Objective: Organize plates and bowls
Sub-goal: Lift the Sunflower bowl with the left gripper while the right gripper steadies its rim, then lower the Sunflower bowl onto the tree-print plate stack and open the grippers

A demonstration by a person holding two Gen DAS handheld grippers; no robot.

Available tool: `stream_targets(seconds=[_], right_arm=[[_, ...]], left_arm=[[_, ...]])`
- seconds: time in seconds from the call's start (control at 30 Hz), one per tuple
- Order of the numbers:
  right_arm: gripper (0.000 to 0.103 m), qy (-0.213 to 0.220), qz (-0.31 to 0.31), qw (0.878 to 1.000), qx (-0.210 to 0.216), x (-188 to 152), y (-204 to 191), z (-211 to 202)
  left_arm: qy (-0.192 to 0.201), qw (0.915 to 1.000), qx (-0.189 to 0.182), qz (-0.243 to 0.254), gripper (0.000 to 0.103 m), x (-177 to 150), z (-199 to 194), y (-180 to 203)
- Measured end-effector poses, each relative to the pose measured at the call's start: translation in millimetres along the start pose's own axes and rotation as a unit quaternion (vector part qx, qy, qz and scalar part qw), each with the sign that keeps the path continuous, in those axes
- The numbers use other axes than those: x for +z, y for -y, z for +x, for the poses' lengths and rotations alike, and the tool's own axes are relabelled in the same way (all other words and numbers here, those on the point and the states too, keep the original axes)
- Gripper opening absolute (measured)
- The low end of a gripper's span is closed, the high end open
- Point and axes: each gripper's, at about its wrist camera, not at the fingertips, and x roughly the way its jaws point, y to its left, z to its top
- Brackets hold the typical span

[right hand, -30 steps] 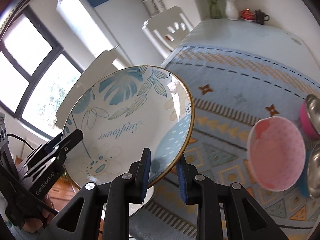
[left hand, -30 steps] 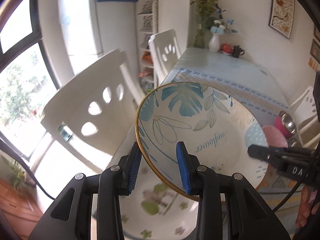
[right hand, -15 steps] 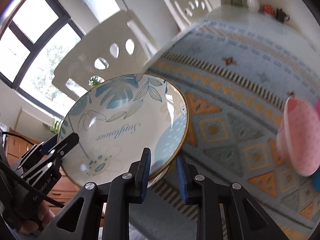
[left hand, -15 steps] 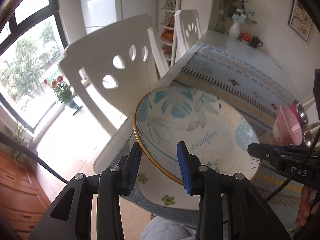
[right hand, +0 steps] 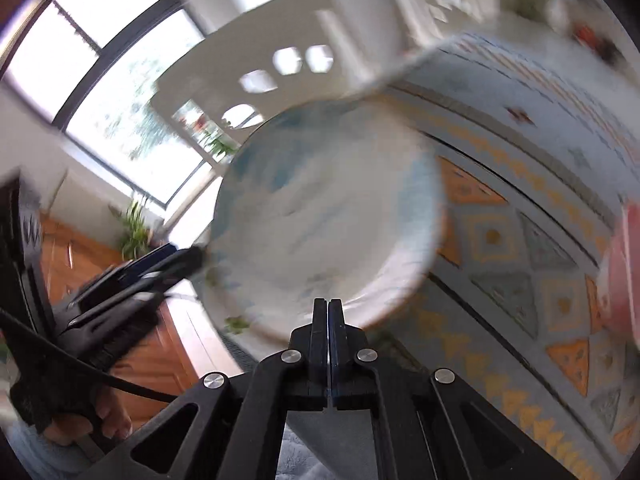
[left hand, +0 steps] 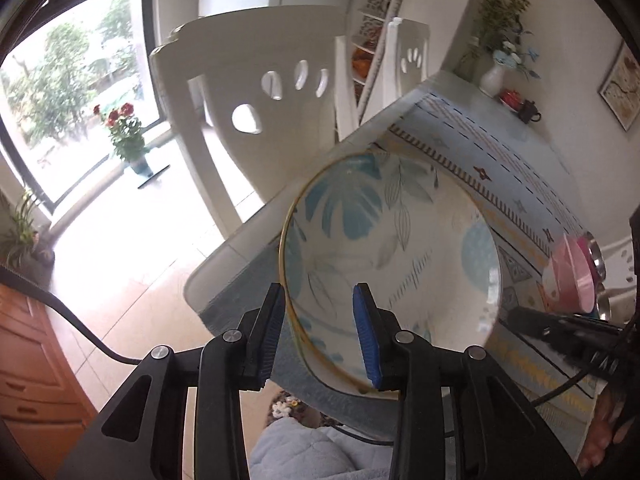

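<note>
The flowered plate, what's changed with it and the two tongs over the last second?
The right tongs let go of the flowered plate: a second ago their pads straddled its rim, now they are shut with nothing between them. The plate has come down toward the patterned tablecloth. Unchanged: the left tongs still clamp the rim, and the pink bowl sits where it was.

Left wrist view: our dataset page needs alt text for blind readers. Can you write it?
The left gripper straddles the gold rim of a leaf-patterned plate, tilted over the corner of a table with a patterned cloth. A white chair stands behind.
</note>
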Motion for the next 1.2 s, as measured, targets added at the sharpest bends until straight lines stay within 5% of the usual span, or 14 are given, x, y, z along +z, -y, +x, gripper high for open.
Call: stream_targets(seconds=[0.4,0.8,1.2], right_arm=[[0.001,-0.003,0.122,0.992,0.019,-13.0,63.0,-7.9],[0.002,0.017,0.153,0.988,0.012,-29.4,42.5,-18.4],[0.003,0.056,0.085,0.995,-0.021,-17.3,-4.1,-39.7]], left_arm=[[-0.016,0.9997,-0.007,-0.016,0.034,3.1,2.6,-8.9],[-0.034,0.9983,-0.02,0.043,0.043,28.8,-11.1,-2.9],[-0.062,0.9889,-0.048,0.127,0.057,40.6,-32.5,33.7]])
